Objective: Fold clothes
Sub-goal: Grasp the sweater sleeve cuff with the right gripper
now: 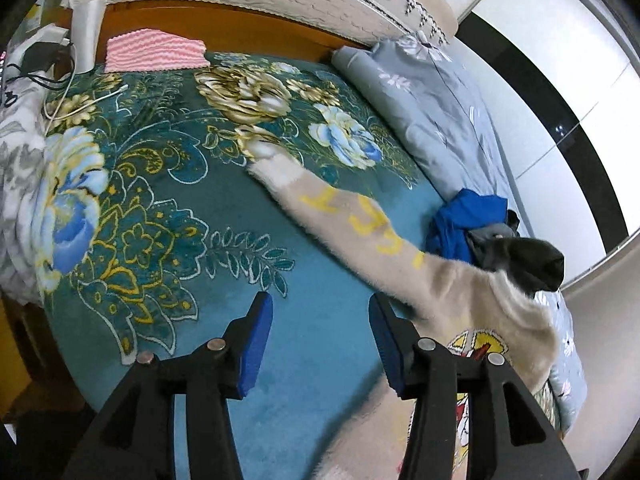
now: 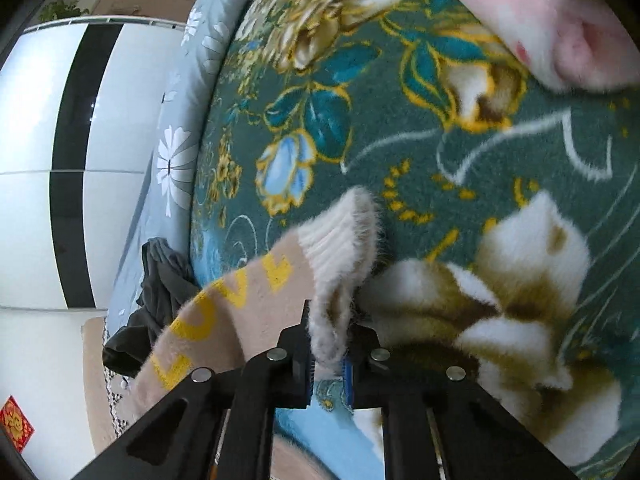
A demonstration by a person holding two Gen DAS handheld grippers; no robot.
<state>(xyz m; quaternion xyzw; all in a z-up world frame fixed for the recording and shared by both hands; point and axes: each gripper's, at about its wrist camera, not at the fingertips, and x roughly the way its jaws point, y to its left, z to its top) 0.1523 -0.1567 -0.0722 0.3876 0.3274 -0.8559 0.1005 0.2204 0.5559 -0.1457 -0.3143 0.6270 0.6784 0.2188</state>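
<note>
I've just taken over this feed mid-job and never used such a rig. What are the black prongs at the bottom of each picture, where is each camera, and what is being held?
Each picture comes from a camera mounted on a hand-held gripper, looking forward along its two black fingers with blue pads. In the left wrist view, the left gripper is open and holds nothing, above a teal flowered blanket. A beige fuzzy sweater with yellow letters lies there, one sleeve stretched out. Blue and grey clothes are heaped beside it. In the right wrist view, the right gripper is shut on a sleeve cuff of that sweater.
</note>
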